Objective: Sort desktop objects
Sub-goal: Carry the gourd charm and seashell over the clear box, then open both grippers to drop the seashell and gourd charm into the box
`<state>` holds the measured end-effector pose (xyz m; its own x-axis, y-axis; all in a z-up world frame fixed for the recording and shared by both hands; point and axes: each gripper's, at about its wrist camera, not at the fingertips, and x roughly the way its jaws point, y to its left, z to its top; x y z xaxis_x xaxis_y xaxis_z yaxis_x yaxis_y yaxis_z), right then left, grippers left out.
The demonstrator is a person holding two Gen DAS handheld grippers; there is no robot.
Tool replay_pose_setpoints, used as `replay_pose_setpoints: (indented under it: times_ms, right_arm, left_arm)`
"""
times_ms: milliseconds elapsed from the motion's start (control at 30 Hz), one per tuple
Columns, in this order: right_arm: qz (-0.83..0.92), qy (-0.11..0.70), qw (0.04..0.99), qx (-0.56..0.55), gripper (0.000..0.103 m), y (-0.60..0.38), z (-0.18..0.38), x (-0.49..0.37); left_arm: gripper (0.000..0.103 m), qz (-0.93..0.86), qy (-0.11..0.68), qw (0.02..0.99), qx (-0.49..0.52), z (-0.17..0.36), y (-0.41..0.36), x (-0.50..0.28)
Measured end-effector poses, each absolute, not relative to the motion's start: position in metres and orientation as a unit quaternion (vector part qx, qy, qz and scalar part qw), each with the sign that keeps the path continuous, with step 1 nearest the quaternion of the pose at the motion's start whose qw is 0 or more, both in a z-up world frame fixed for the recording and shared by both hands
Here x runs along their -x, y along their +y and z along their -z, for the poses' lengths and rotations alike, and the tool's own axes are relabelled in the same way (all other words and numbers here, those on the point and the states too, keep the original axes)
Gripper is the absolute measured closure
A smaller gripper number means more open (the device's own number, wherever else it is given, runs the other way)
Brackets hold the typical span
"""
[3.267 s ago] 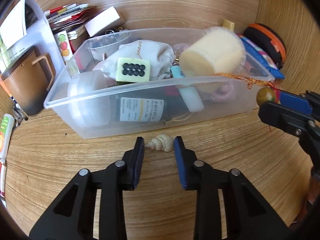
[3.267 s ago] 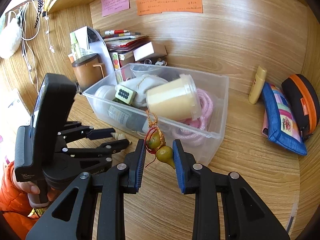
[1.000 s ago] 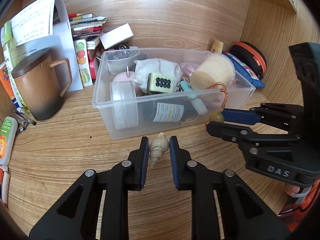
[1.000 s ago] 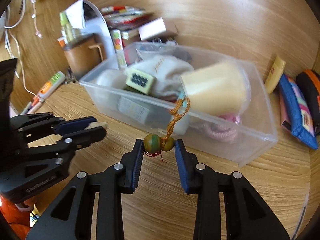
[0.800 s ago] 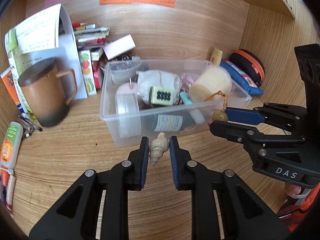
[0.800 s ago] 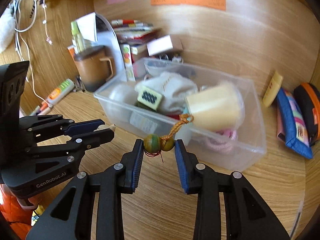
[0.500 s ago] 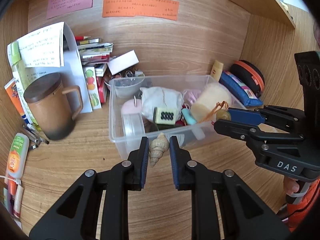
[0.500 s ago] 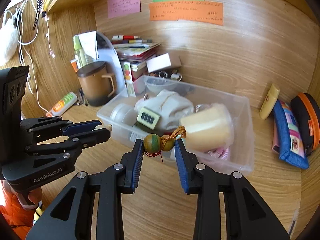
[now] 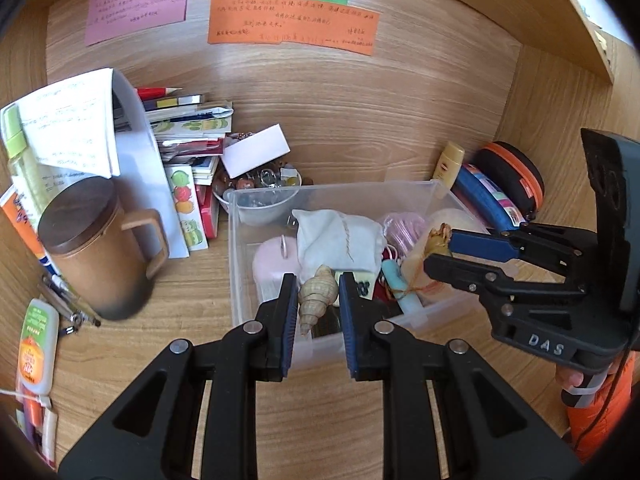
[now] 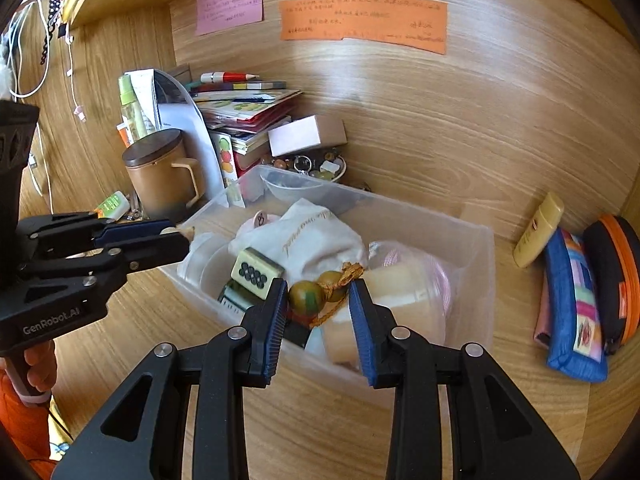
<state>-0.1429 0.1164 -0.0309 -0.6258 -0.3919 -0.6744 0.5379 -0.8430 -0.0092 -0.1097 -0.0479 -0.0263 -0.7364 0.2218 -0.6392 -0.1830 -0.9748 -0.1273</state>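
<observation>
Both claws hover over the clear plastic bin, each loaded with one small item, which suggests the sorting step in hand is dropping loose trinkets into that container. The left claw is clamped on a spiral seashell, tip pointing down, held above the bin's near wall so it should fall inside and not onto the table. The right claw pinches a small green-brown gourd charm by its round body, its knotted orange cord trailing loose toward the right pad; it hangs above a pale lidded cup and a mahjong tile. The bin is already crowded, a white cloth pouch taking the centre, so the pieces will probably settle on top of the pile. Gripping each by its widest part keeps it from slipping.
</observation>
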Motion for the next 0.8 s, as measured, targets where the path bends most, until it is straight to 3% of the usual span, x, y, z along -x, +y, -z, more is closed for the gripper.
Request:
replay_pose_setpoints:
  times_ms: [600, 700, 800]
  right_arm:
    - [0.883, 0.165, 0.267, -0.349, 0.074, 0.088, 0.042, 0.160]
    - [0.884, 0.173, 0.264, -0.346, 0.074, 0.087, 0.042, 0.158]
    - [0.887, 0.181, 0.256, -0.338, 0.074, 0.086, 0.038, 0.156]
  left_arm:
    - [0.083, -0.919, -0.008, 0.098, 0.381, 0.050, -0.037, 0.141]
    - [0.080, -0.918, -0.010, 0.101, 0.383, 0.049, -0.037, 0.141]
    - [0.069, -0.919, -0.009, 0.101, 0.381, 0.047, -0.037, 0.138]
